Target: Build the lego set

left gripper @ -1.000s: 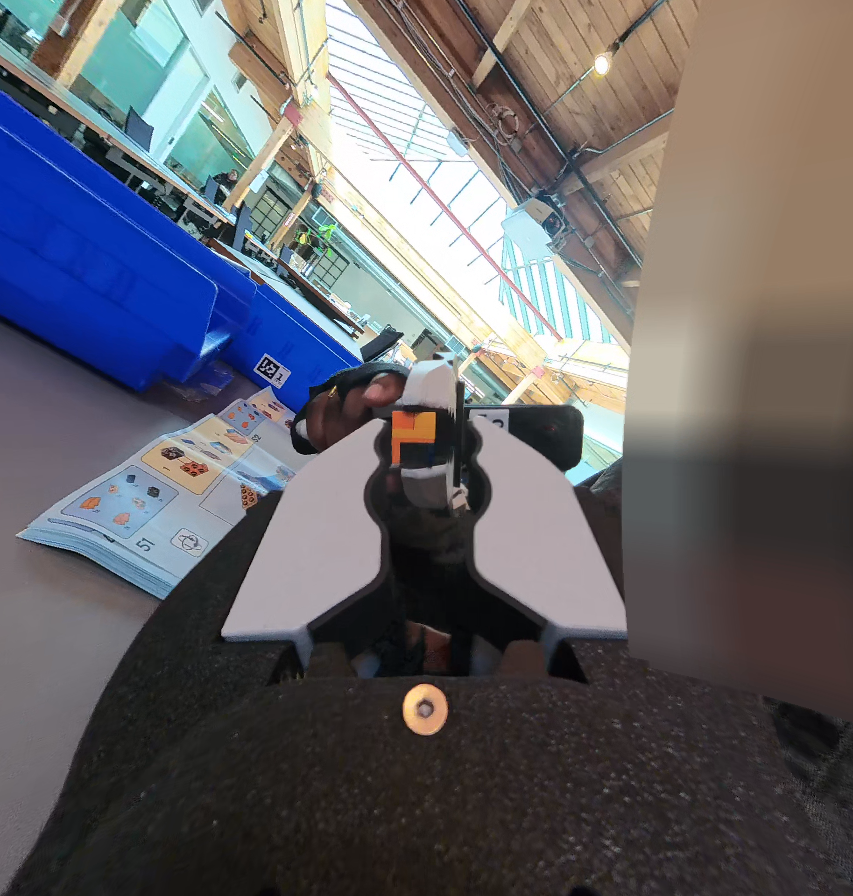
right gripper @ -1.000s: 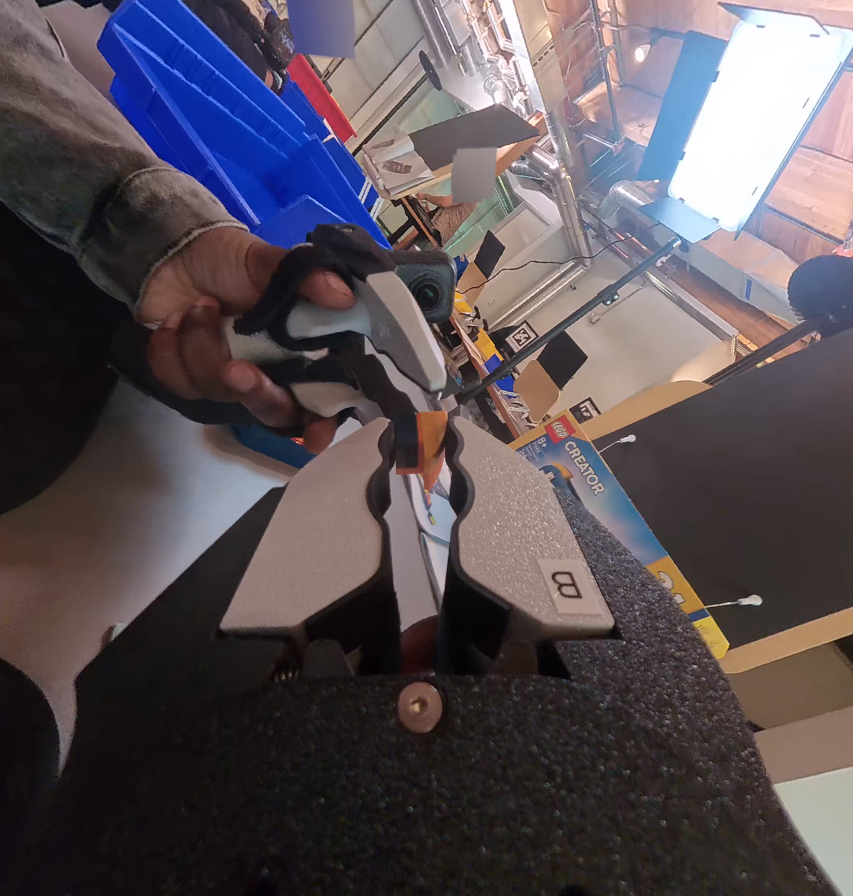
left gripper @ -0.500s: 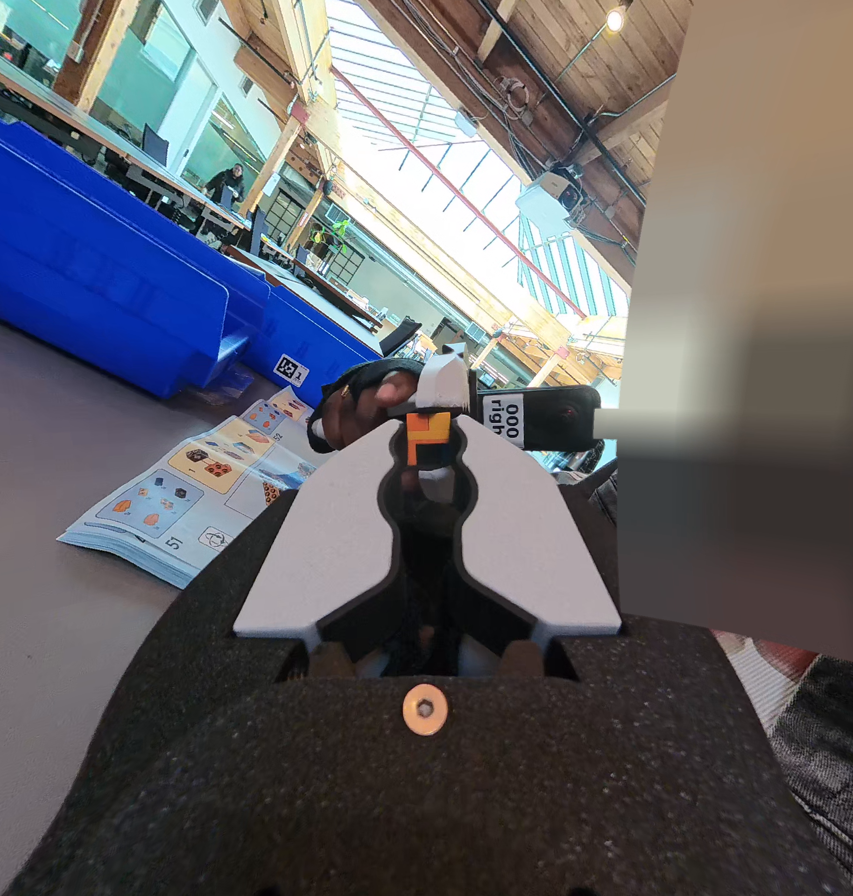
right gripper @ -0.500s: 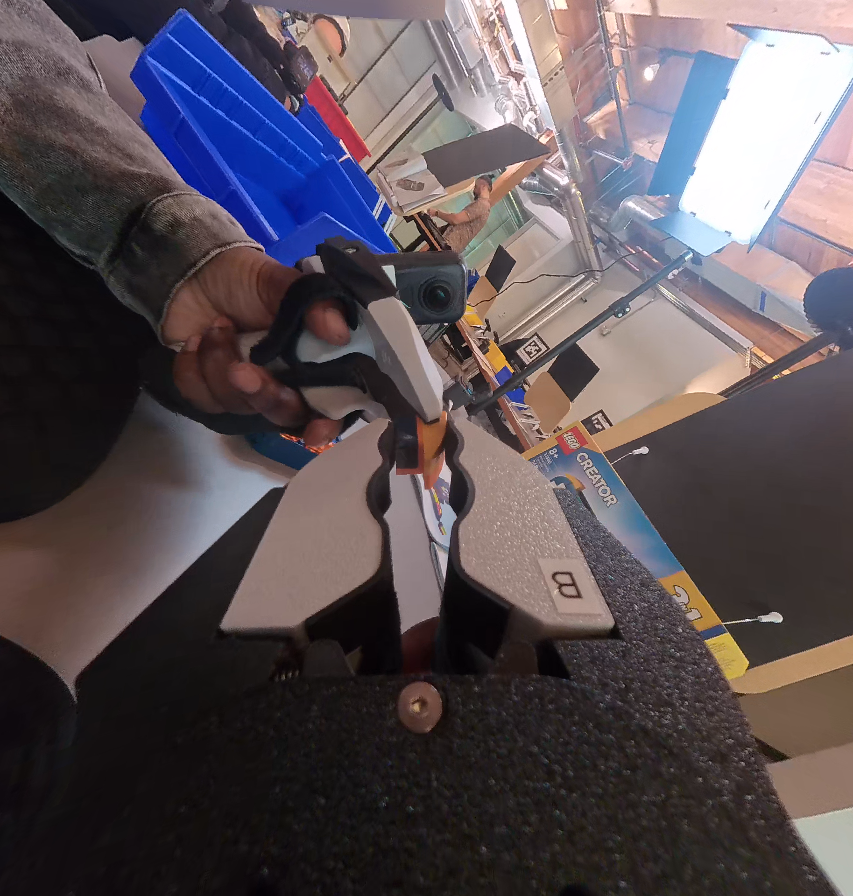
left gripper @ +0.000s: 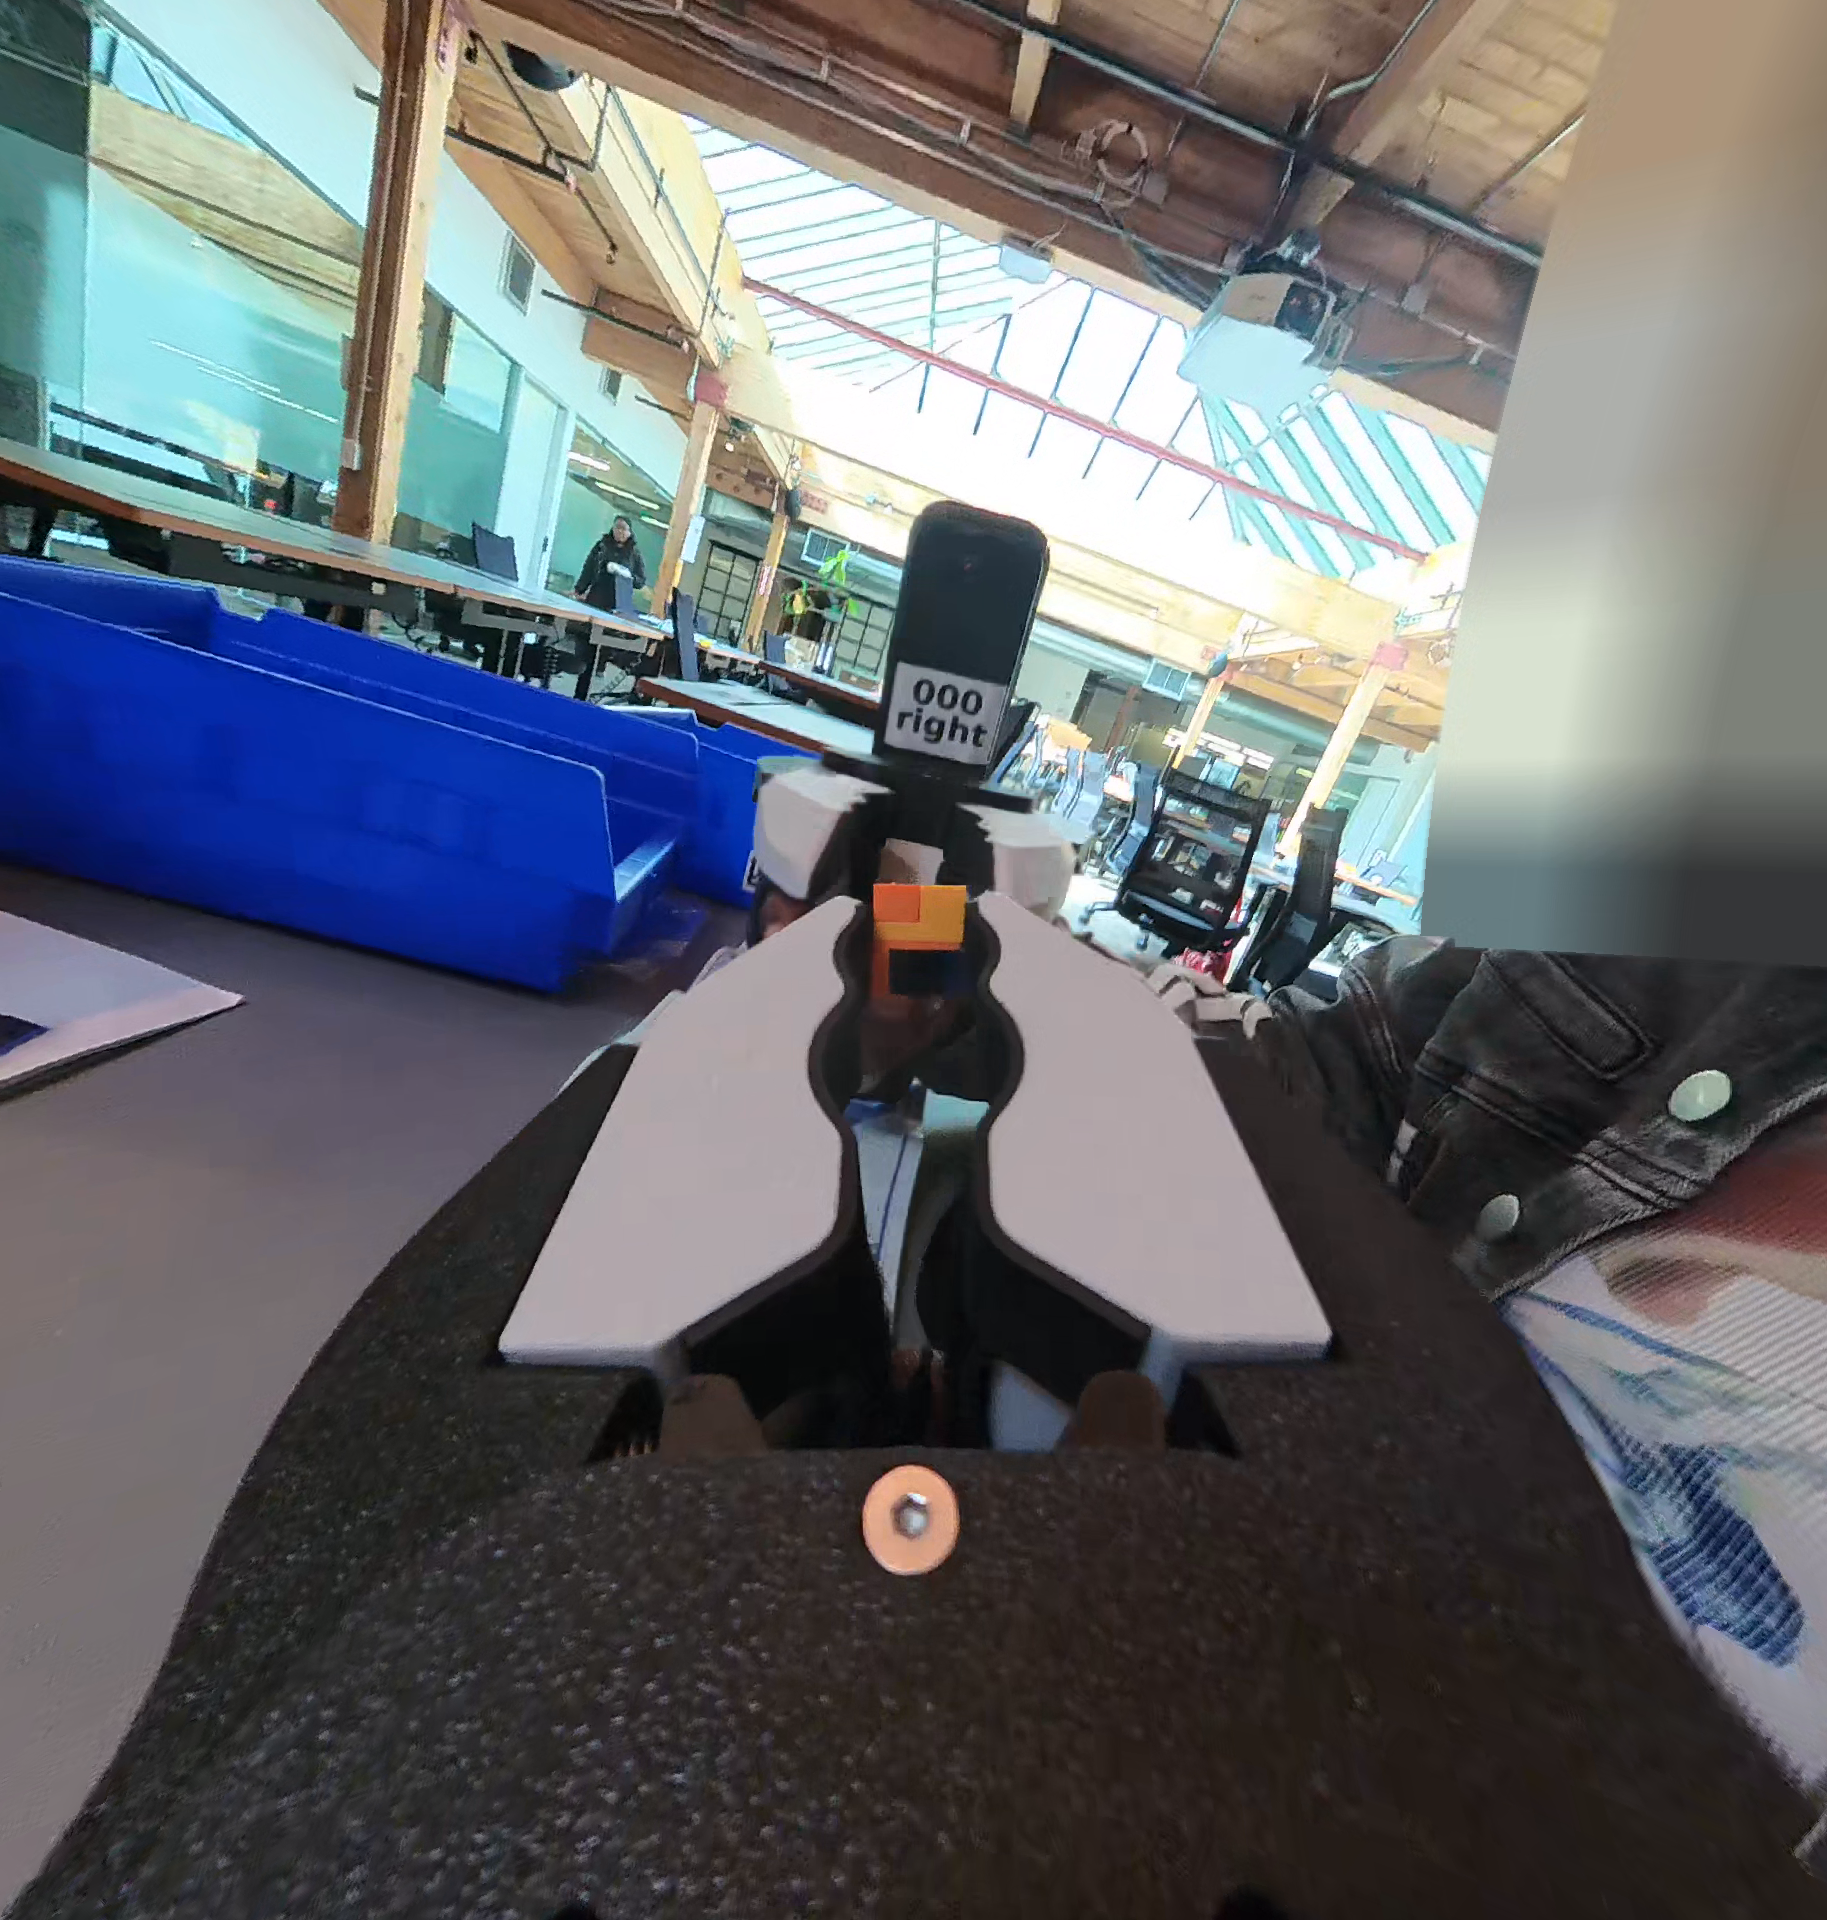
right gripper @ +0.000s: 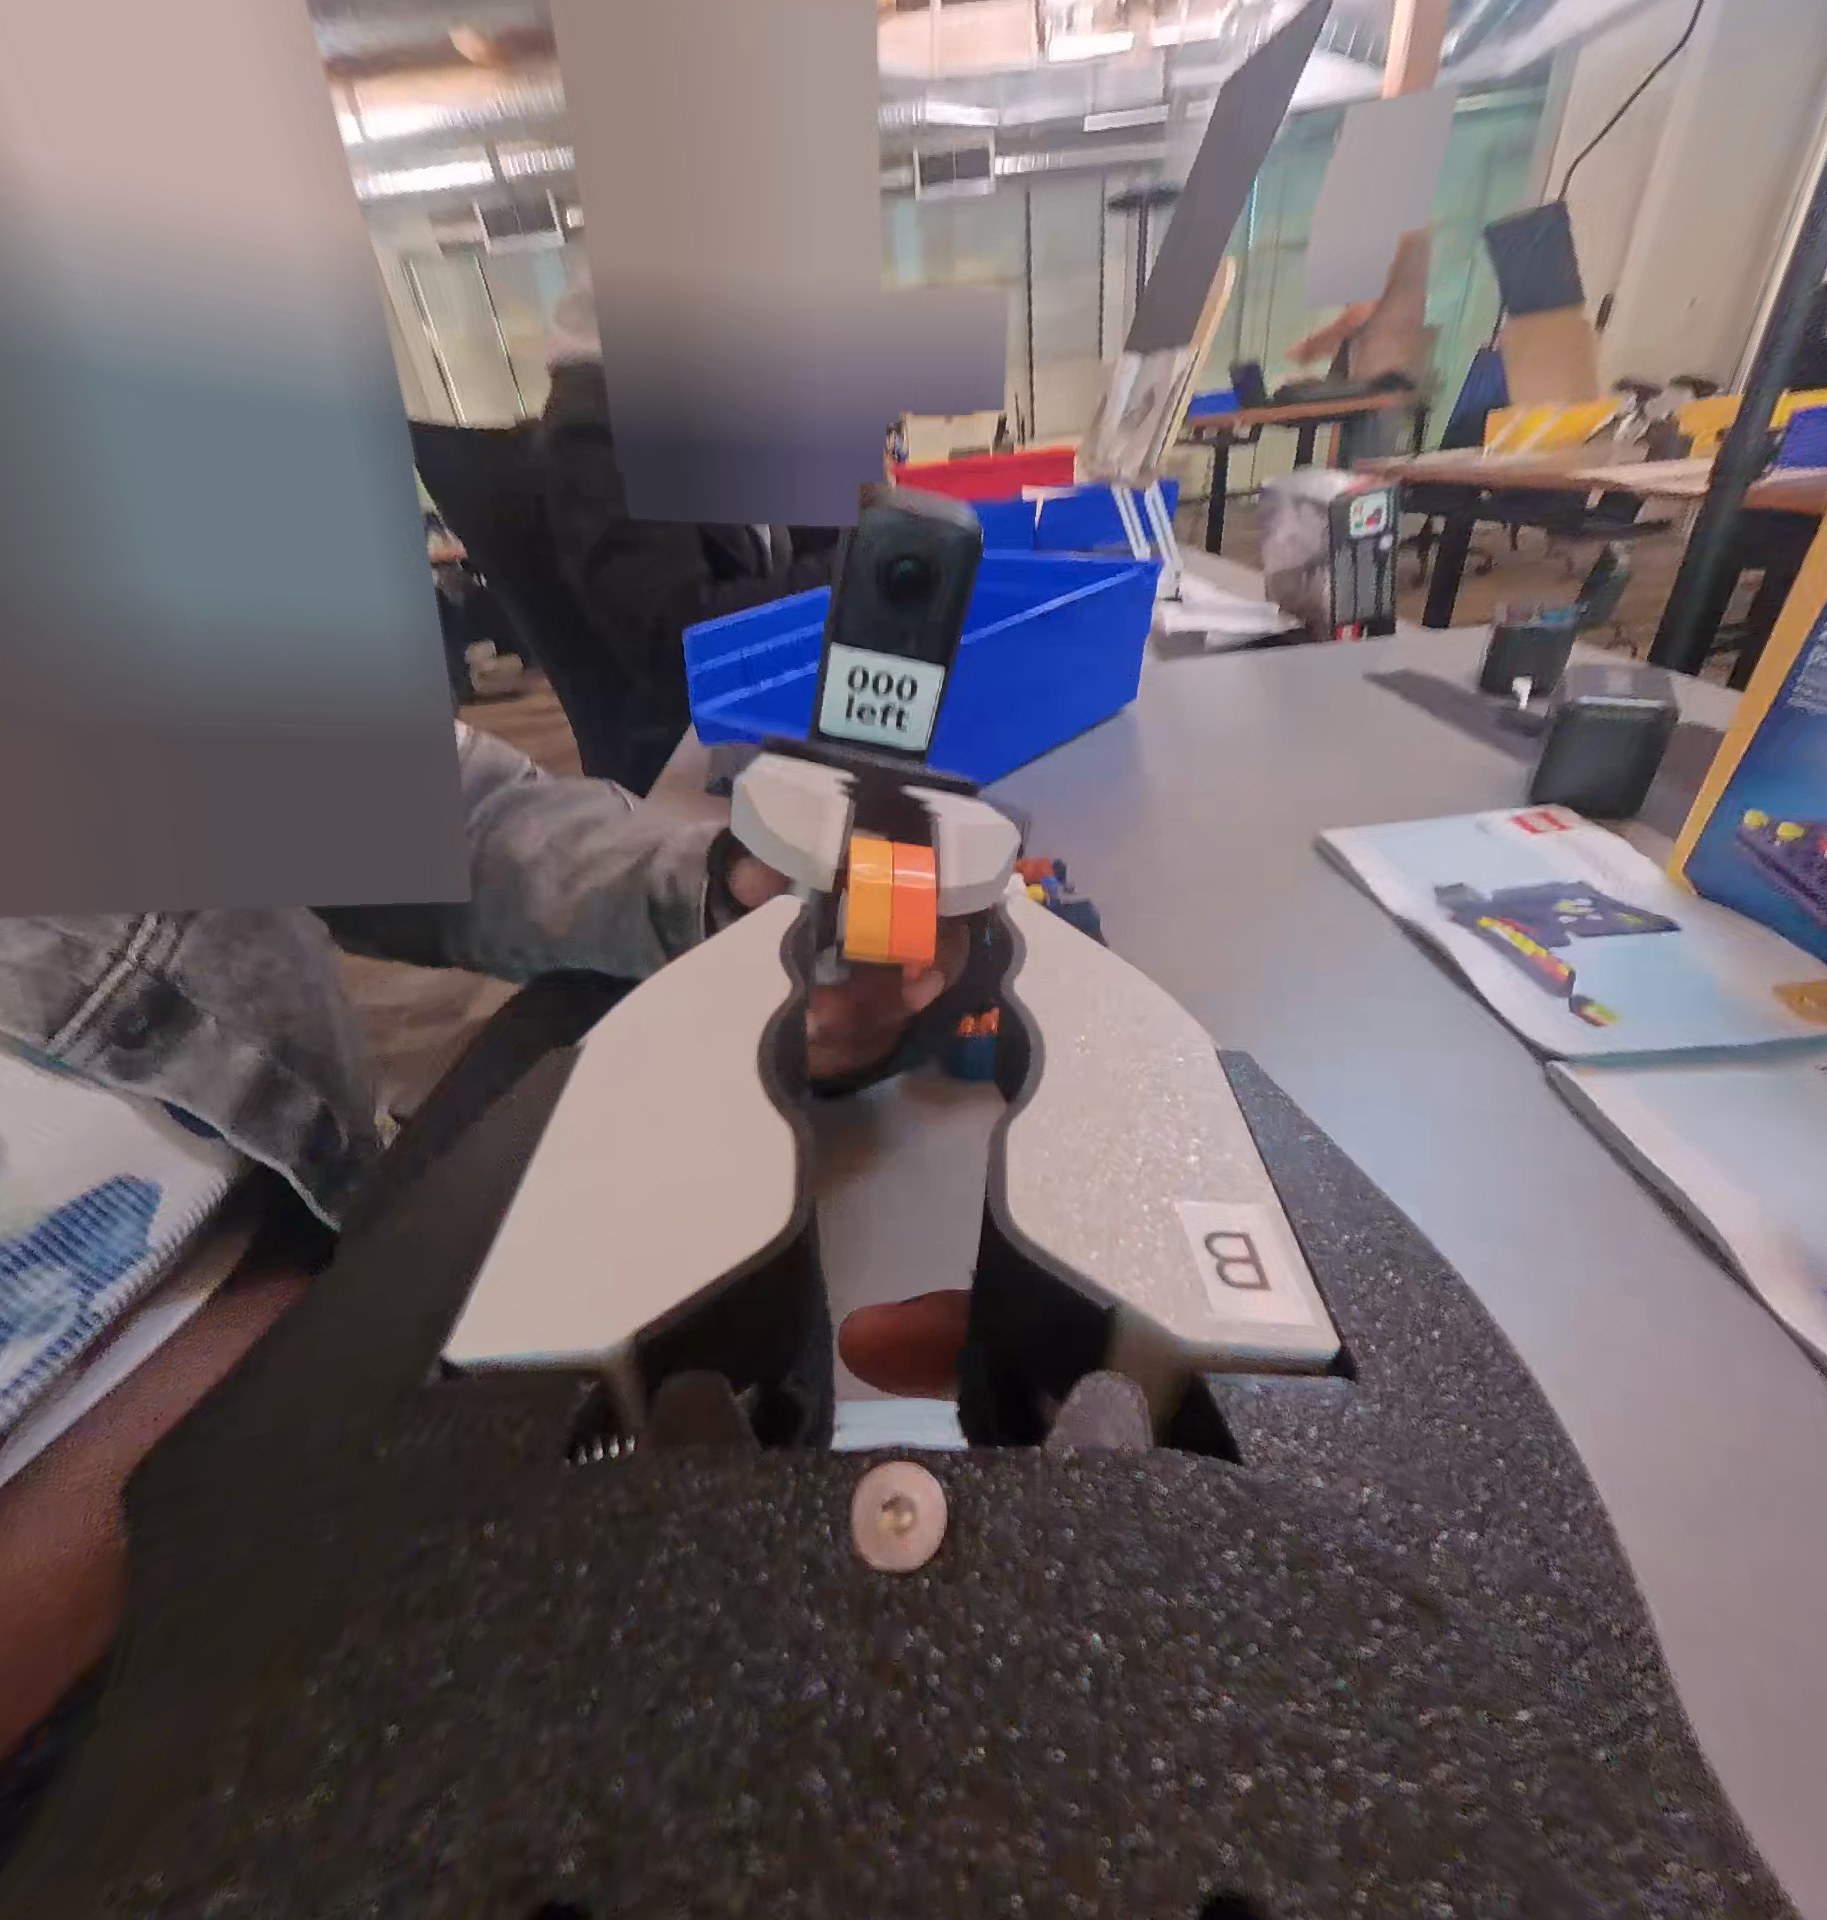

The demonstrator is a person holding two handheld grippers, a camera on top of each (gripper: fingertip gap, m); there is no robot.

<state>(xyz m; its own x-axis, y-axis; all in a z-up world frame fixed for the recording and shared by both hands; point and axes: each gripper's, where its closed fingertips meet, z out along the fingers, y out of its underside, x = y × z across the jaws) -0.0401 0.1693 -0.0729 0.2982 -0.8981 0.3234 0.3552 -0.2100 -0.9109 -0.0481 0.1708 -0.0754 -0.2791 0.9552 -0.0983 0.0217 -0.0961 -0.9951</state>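
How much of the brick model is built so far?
Only a start: a few orange, black and blue bricks are joined into one small cluster. The left gripper is clamped on it, with the right gripper open around it. Loose bricks lie on the table near an instruction booklet, so most building probably remains.
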